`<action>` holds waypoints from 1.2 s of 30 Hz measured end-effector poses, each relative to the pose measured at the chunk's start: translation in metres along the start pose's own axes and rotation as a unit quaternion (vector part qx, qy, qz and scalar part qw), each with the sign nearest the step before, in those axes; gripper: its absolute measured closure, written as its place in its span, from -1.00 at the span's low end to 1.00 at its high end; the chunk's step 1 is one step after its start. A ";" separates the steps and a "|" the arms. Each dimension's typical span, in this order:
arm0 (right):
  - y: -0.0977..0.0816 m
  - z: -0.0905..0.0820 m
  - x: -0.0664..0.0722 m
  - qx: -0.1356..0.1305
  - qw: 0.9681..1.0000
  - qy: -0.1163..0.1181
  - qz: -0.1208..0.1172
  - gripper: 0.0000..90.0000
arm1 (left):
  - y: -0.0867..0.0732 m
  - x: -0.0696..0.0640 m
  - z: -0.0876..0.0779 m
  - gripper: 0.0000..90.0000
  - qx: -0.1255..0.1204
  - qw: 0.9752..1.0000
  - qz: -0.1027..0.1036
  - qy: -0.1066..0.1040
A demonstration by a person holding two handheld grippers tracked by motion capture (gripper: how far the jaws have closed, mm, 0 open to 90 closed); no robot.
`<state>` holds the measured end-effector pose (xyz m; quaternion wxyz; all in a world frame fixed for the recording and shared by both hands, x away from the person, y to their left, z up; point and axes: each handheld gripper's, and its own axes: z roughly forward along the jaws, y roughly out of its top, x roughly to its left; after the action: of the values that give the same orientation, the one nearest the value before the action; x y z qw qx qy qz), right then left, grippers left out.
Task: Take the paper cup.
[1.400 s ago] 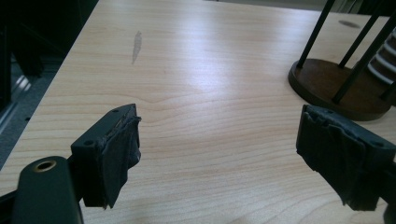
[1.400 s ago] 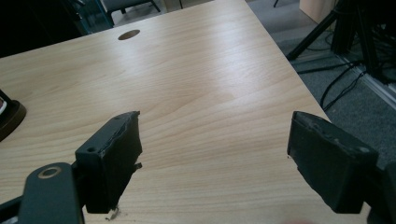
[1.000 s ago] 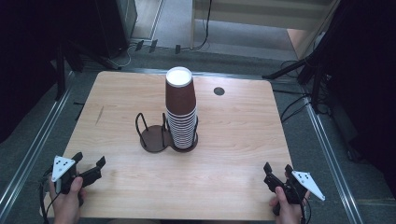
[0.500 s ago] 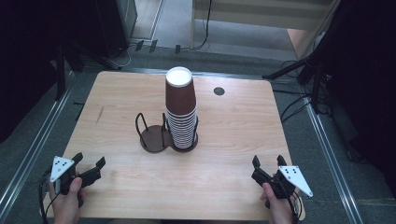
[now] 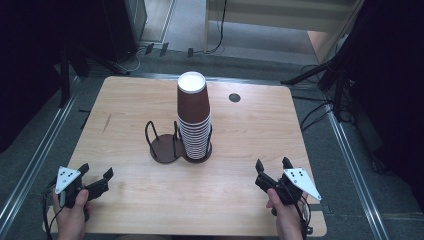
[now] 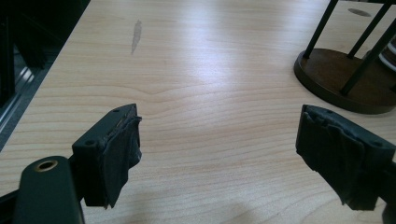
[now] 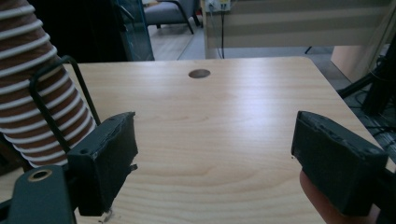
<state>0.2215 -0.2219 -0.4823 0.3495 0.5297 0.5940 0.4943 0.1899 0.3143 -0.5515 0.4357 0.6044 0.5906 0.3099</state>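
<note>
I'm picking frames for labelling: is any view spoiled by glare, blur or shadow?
High view: sharp, dark around the table. Left gripper view: soft ceiling glare on the wood, its jaws slightly blurred. Right gripper view: stack of cups cropped and soft, mild glare.

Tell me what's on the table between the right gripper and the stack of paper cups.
Nothing: in the high view, only bare wood separates the right gripper from the stack of paper cups in its wire holder. The right gripper view shows the same bare tabletop.

A pale wooden tabletop [image 5: 240, 145] with a round cable hole [image 5: 234, 98] near its far edge; grey floor [image 5: 250, 45] with cables [image 5: 220, 30] beyond
</note>
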 end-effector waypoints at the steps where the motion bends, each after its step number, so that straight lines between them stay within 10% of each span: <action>1: 0.002 0.001 0.002 -0.004 1.000 0.001 -0.001 -0.69 | 0.000 0.000 0.000 -0.68 0.001 1.000 0.000 0.000; 36: 0.026 0.030 0.073 0.001 0.998 0.058 -0.031 -0.71 | 0.001 -0.004 0.003 -0.68 0.013 1.000 0.019 -0.002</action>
<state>0.2424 -0.1458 -0.4574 0.3293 0.4816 0.6301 0.5124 0.1924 0.3104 -0.5512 0.4232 0.6217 0.5821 0.3092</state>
